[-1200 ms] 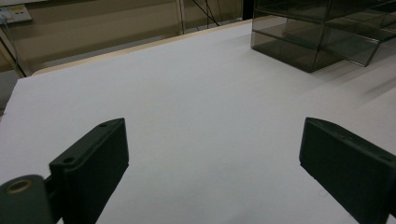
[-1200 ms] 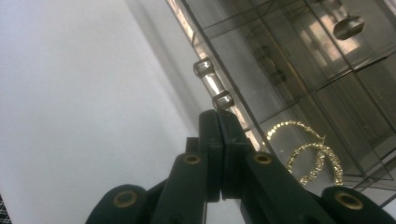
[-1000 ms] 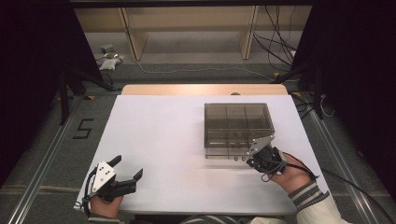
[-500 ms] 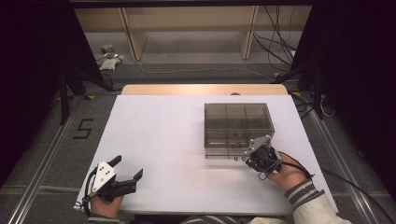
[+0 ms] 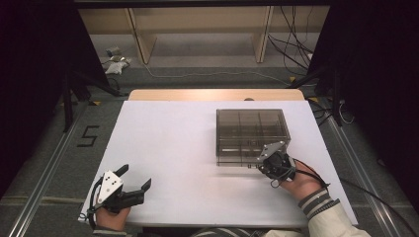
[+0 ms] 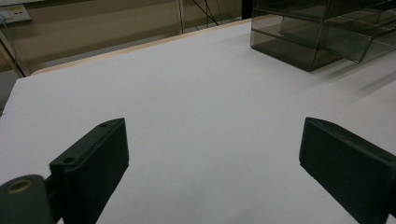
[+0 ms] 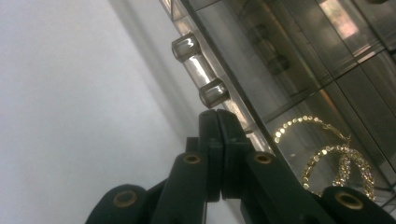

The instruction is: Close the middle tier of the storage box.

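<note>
On the right half of the white table [image 5: 188, 148] stood a smoke-tinted clear drawer box [image 5: 252, 136], split into compartments. Right gripper [image 5: 267, 165], jaws pressed together, sat at its near front edge just below a clear handle [image 7: 201, 70]. Right gripper view revealed gold chain jewellery [image 7: 327, 156] inside one drawer. Left gripper [image 5: 133, 180], near left, was spread wide, holding nothing.
</note>
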{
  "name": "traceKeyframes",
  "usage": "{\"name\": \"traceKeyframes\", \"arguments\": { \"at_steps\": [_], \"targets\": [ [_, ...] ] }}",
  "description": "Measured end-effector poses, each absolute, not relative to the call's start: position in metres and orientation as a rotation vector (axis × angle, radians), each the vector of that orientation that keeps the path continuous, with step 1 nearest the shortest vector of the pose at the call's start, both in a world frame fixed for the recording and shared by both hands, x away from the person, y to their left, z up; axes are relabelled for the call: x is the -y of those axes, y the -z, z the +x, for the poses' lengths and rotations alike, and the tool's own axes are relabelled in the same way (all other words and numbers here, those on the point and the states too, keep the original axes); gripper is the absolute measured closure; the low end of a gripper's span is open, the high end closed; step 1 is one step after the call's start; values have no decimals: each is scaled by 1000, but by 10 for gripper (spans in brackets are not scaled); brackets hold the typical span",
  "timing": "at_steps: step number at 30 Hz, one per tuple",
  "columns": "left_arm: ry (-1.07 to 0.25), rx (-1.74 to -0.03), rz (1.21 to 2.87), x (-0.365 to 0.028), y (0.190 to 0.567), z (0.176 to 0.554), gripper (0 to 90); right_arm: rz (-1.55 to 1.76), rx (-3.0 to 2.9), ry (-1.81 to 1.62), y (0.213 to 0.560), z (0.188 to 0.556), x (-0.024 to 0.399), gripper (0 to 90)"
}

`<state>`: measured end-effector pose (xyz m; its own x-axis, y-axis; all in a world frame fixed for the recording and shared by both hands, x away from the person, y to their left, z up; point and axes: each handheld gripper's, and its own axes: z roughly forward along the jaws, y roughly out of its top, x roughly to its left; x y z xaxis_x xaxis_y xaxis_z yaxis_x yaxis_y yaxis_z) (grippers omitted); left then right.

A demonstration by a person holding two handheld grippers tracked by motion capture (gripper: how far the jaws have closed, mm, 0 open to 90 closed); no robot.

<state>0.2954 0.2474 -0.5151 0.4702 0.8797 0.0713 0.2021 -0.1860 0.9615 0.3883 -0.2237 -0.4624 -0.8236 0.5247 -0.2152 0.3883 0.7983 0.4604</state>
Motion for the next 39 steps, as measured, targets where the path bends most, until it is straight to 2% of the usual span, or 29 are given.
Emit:
{"name": "traceKeyframes", "arguments": {
  "at_steps": [39],
  "targets": [
    [-805,-939,1674,-246,516,297,79,917,-2475,-715,467,431,223,893]
  ]
}}
